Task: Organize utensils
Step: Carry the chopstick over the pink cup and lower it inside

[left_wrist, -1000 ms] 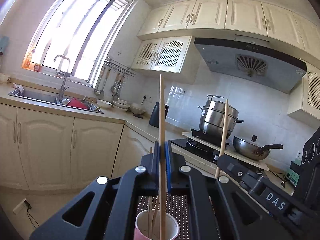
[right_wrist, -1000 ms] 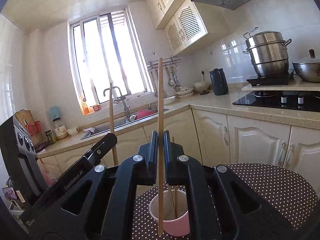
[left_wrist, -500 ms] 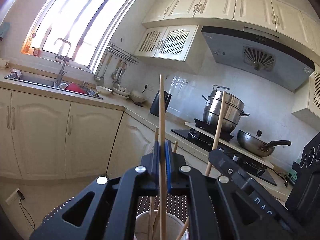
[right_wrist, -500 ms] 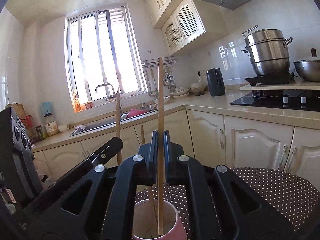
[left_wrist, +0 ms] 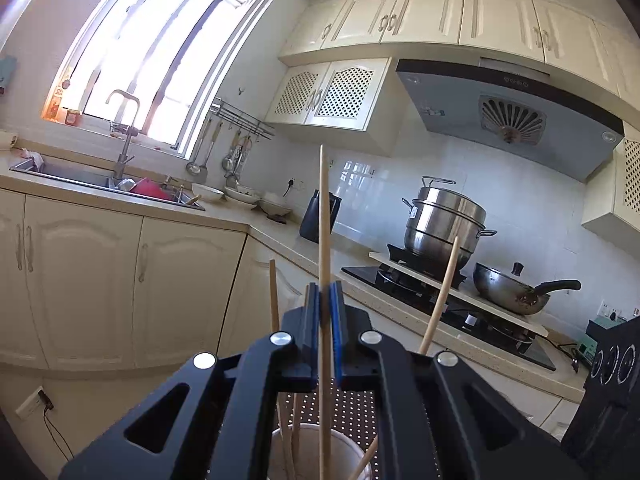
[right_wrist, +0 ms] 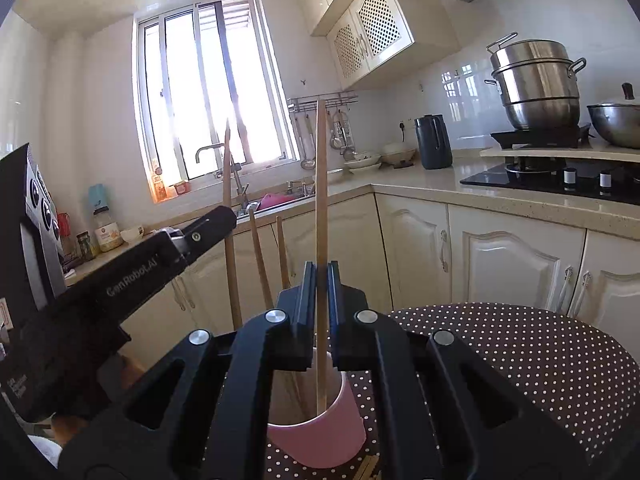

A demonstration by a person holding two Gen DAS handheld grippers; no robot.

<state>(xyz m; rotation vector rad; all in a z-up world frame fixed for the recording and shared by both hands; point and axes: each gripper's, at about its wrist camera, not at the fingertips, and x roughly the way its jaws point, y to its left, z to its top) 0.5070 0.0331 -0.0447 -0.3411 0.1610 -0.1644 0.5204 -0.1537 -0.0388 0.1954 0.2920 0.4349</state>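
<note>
My left gripper is shut on an upright wooden chopstick whose lower end dips into the cup below. In the right wrist view the cup is pink and stands on a polka-dot table. My right gripper is shut on a second chopstick, its lower end inside the cup. The left gripper comes in from the left, holding its chopstick close beside. Two more chopsticks lean in the cup. The right one's chopstick slants at right.
Cream cabinets and a counter run behind the table, with a black hob, steel pots, a dark kettle and a sink under the window. The table's round edge curves at right.
Both grippers have sunk with their chopsticks. The chopsticks' lower ends have gone down into the cup, and the two grippers have drawn closer together.
</note>
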